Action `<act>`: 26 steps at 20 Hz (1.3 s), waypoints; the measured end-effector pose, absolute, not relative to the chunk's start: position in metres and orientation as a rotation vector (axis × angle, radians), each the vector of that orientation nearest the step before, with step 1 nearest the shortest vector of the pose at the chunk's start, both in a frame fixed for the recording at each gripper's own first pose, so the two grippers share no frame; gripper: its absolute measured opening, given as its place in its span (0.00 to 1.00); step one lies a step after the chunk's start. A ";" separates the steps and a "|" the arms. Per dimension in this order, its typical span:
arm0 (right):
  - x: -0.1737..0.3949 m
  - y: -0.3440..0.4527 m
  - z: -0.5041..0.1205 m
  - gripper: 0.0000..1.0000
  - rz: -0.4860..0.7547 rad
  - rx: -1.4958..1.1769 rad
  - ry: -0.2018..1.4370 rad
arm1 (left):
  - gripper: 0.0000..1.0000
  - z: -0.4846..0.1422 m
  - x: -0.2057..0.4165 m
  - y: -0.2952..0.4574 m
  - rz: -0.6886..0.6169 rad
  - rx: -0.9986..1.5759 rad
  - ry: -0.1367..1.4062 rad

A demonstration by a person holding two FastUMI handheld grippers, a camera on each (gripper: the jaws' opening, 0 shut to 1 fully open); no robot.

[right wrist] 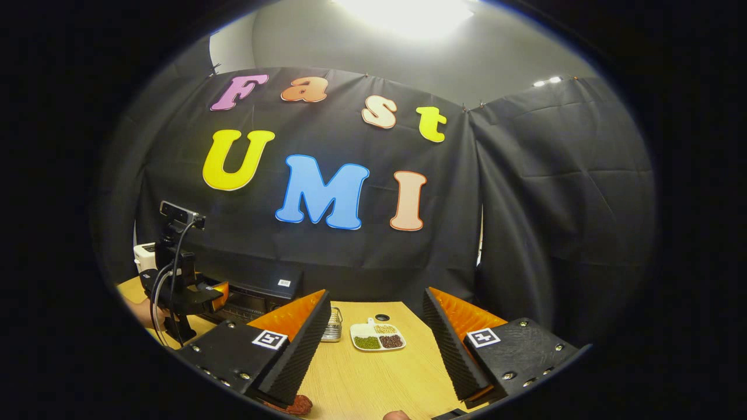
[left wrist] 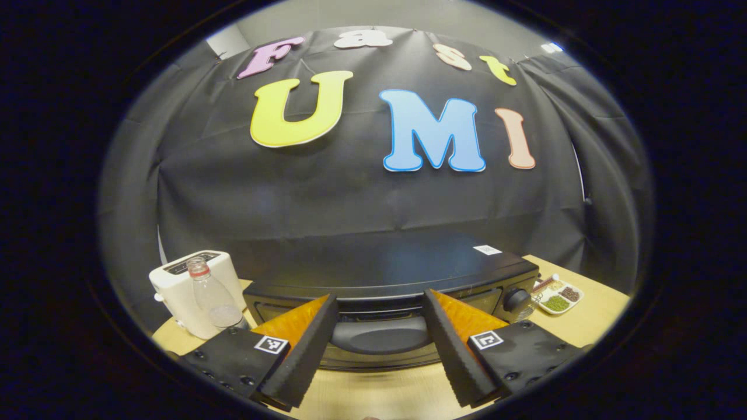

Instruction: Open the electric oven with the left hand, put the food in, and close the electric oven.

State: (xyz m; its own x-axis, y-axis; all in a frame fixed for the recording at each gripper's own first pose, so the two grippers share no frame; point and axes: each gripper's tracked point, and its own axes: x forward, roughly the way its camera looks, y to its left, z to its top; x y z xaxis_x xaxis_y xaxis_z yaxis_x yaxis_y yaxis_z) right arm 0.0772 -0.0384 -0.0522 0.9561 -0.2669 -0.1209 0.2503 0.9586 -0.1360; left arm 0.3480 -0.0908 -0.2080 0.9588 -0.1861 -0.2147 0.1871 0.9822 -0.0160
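Black oven (left wrist: 385,280) door shut; left gripper (left wrist: 379,344) and right gripper (right wrist: 376,344) fingers spread, empty.

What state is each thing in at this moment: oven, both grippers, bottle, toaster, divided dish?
Electric oven: door closed, handle ungrasped.
Left gripper: open, fingers either side of the handle, not touching.
Right gripper: open, empty, above the table.
Plastic bottle: upright, capped, nearly empty.
Toaster: upright, nothing showing in its slots.
Divided dish: flat on table, compartments filled.
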 end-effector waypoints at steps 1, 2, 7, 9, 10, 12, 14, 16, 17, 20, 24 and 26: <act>0.077 -0.037 -0.053 0.96 -0.256 -0.119 0.140 | 1.00 -0.209 0.344 -0.090 -0.190 0.007 0.216; 0.077 -0.037 -0.053 0.96 -0.249 -0.119 0.142 | 1.00 -0.210 0.338 -0.090 -0.191 0.007 0.214; 0.074 -0.034 -0.051 0.96 -0.212 -0.124 0.142 | 0.98 -0.217 0.312 -0.088 -0.185 0.009 0.228; 0.073 -0.034 -0.050 0.96 -0.200 -0.118 0.141 | 0.98 -0.222 0.302 -0.087 -0.182 0.011 0.243; 0.073 -0.035 -0.050 0.96 -0.193 -0.116 0.139 | 0.98 -0.225 0.297 -0.087 -0.180 0.012 0.251; 0.072 -0.034 -0.047 0.96 -0.182 -0.119 0.134 | 0.97 -0.230 0.288 -0.087 -0.177 0.015 0.266; 0.068 -0.036 -0.046 0.96 -0.175 -0.122 0.131 | 0.97 -0.234 0.280 -0.087 -0.172 0.014 0.278; 0.065 -0.039 -0.048 0.96 -0.171 -0.122 0.135 | 1.00 -0.238 0.274 -0.086 -0.164 0.011 0.288; 0.064 -0.040 -0.048 0.96 -0.169 -0.119 0.139 | 1.00 -0.239 0.271 -0.086 -0.159 0.010 0.292; 0.059 -0.042 -0.051 0.96 -0.160 -0.115 0.150 | 0.97 -0.246 0.263 -0.086 -0.150 0.009 0.304; 0.056 -0.042 -0.053 0.96 -0.144 -0.120 0.156 | 1.00 -0.258 0.248 -0.086 -0.145 0.018 0.328; 0.056 -0.041 -0.055 0.96 -0.136 -0.120 0.161 | 1.00 -0.265 0.241 -0.085 -0.142 0.022 0.345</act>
State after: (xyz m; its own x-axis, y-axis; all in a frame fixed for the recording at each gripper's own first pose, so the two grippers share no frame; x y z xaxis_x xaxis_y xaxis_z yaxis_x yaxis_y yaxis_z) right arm 0.0557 -0.0415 -0.0550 0.9779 -0.1442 -0.1513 0.1249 0.9836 -0.1301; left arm 0.2410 -0.0854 -0.2649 0.9310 -0.1351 -0.3390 0.1427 0.9898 -0.0026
